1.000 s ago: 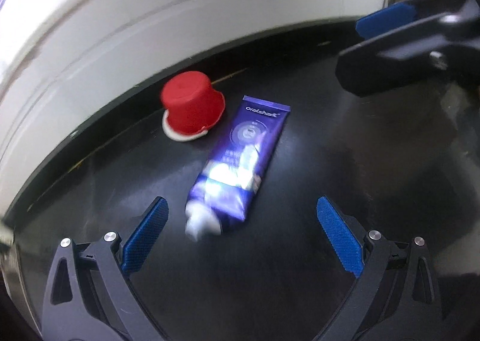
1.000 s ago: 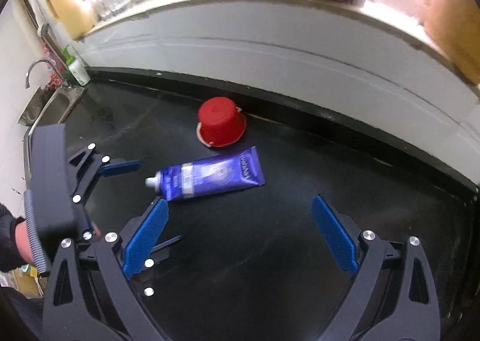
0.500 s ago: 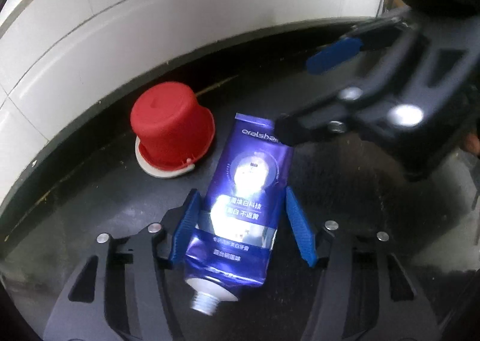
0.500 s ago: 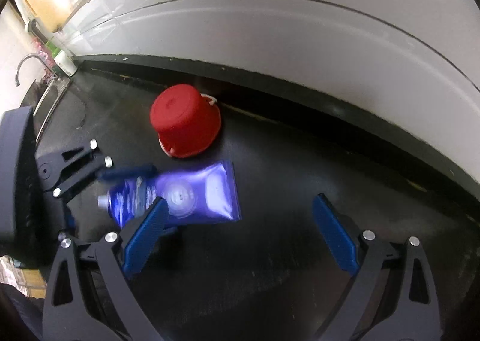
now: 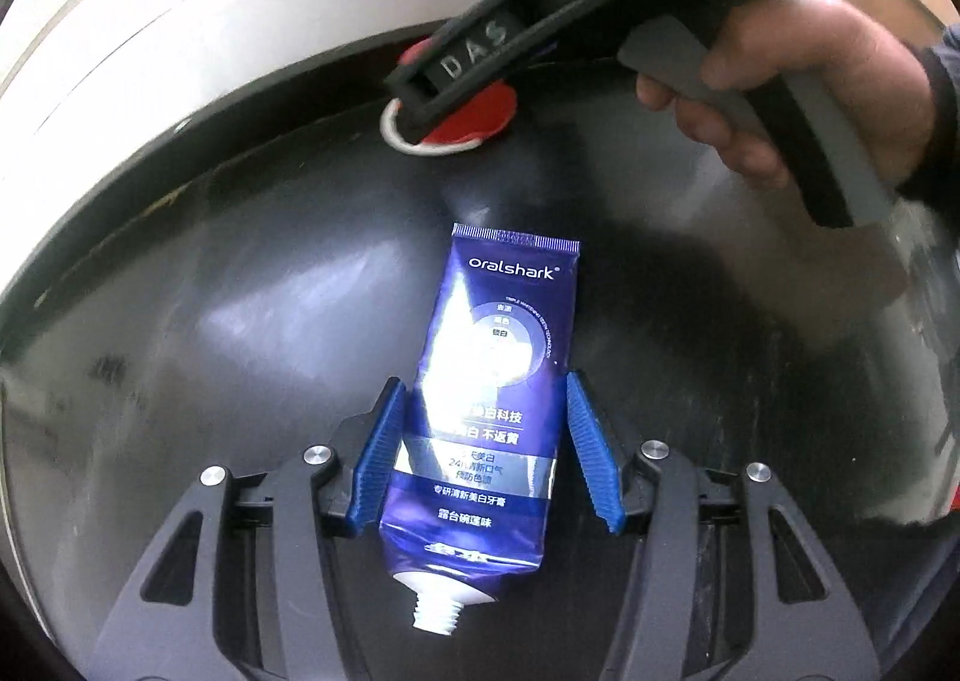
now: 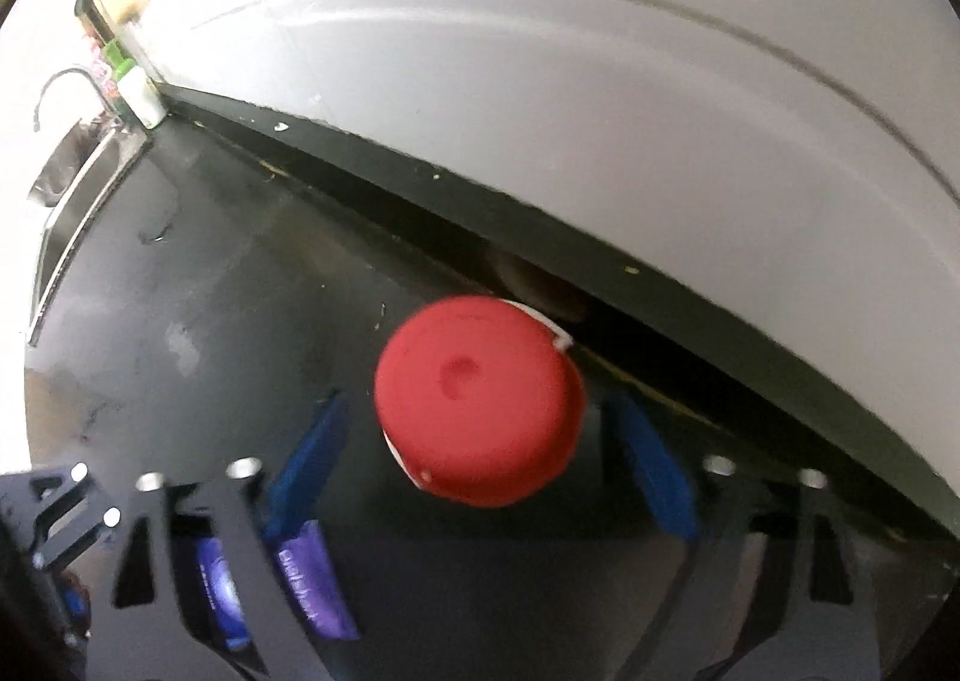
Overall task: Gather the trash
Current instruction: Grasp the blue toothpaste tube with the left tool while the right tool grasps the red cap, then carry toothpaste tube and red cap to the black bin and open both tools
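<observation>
A black worktop (image 5: 240,321) runs along a white tiled wall (image 6: 600,111), with a steel sink (image 6: 78,183) and its curved tap (image 6: 60,87) at the worktop's far left end in the right wrist view, a green-capped bottle (image 6: 135,93) standing in the corner just beside the sink. A person's hand (image 5: 798,81) grips the handle of the right tongs (image 6: 480,465), which reach down over an upturned red plastic cup (image 6: 480,399) standing rim-down on the worktop close to the wall. The right tongs' jaws have just been closing; the cup sits between the blue pads (image 6: 654,471), though a dark gap shows on either side and the blurred frame shows no pad pressing on it. Nearer the camera than the cup, a purple Oralshark toothpaste tube (image 5: 486,399) lies flat on the worktop, its crimped end pointing toward the cup and its uncapped white nozzle toward the left tongs (image 5: 480,459). The left tongs straddle the tube's lower half about half open, the jaws having just been closing, with the left pad (image 5: 378,465) against the tube's edge and the right pad just beside the other edge, the tube not lifted.
</observation>
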A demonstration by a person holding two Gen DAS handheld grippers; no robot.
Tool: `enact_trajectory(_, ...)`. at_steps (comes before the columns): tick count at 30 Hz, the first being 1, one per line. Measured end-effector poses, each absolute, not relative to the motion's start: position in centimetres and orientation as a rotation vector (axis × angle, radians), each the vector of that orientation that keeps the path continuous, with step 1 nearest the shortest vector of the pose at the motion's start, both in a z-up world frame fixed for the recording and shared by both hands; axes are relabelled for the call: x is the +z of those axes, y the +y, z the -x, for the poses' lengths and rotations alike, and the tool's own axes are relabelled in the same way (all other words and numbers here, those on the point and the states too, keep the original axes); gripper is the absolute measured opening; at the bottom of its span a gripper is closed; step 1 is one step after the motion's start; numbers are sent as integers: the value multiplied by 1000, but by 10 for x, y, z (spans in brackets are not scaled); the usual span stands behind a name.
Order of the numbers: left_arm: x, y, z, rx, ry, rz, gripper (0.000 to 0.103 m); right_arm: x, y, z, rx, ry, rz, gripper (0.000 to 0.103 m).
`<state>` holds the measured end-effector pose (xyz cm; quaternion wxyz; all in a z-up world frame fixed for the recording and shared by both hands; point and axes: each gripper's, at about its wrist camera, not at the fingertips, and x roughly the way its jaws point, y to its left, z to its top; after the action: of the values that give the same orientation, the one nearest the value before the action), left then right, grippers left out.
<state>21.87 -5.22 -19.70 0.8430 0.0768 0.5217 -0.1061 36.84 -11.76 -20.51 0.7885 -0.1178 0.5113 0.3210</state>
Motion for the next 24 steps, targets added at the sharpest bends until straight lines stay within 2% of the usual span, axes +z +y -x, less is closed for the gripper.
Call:
enact_trajectory(7, -181, -36, -201, -150, 1062, -126, 53, -193, -123, -350, 630, 1071, 239, 66)
enact_trajectory(17, -146, -11, -158, -60, 1003, -13, 51, -130, -174, -272, 565, 1013, 179, 66)
enact_trajectory(18, -143, -7, -154, -57, 996, 6, 43, -126, -180, -265, 562, 1009, 171, 66)
enact_trajectory(19, -141, -4, -150, -54, 992, 8, 8, -122, -184, -254, 556, 1005, 164, 66)
enact_trajectory(24, -132, 2, -130, -50, 985, 68, 2, -116, -198, -215, 535, 1004, 137, 66)
